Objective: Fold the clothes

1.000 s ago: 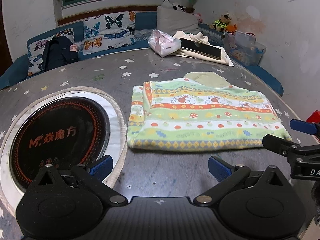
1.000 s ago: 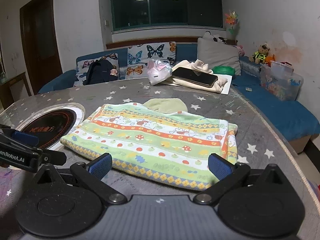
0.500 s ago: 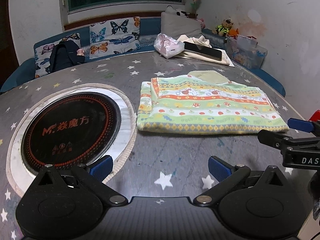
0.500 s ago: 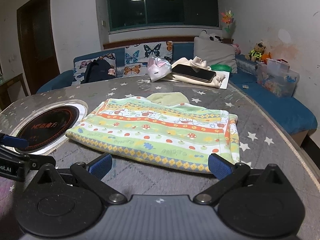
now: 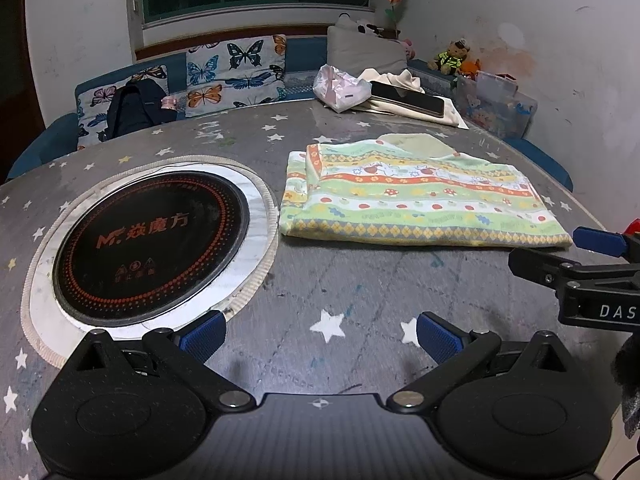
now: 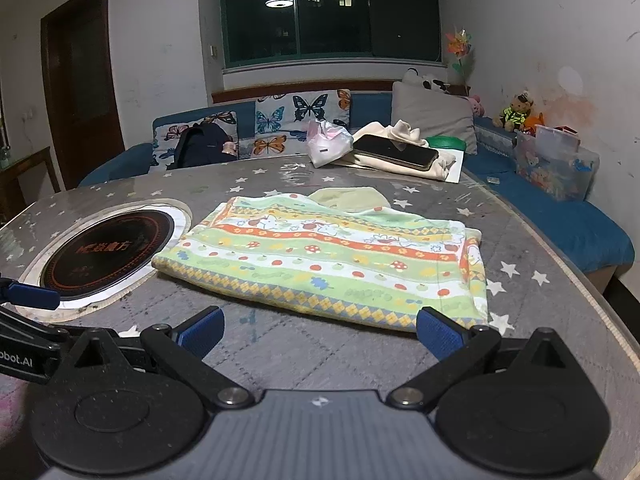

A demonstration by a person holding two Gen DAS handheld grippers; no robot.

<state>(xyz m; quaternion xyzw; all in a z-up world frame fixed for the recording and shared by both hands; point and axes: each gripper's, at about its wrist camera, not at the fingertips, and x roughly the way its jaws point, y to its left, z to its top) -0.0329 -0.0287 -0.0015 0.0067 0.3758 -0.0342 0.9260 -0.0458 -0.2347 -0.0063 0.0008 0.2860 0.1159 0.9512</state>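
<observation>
Lying flat, folded striped garment (image 6: 332, 260) right of induction cooktop (image 5: 148, 244), mid-table (image 5: 360, 304) | left gripper (image 5: 320, 338) jaws wide, empty | right gripper (image 6: 320, 334) jaws wide, empty, just short of the garment's near edge

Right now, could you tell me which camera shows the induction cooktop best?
The left wrist view: the induction cooktop sits close and whole, its lettering readable. The right wrist view shows it far left, flattened, partly behind the left tongs.
</observation>
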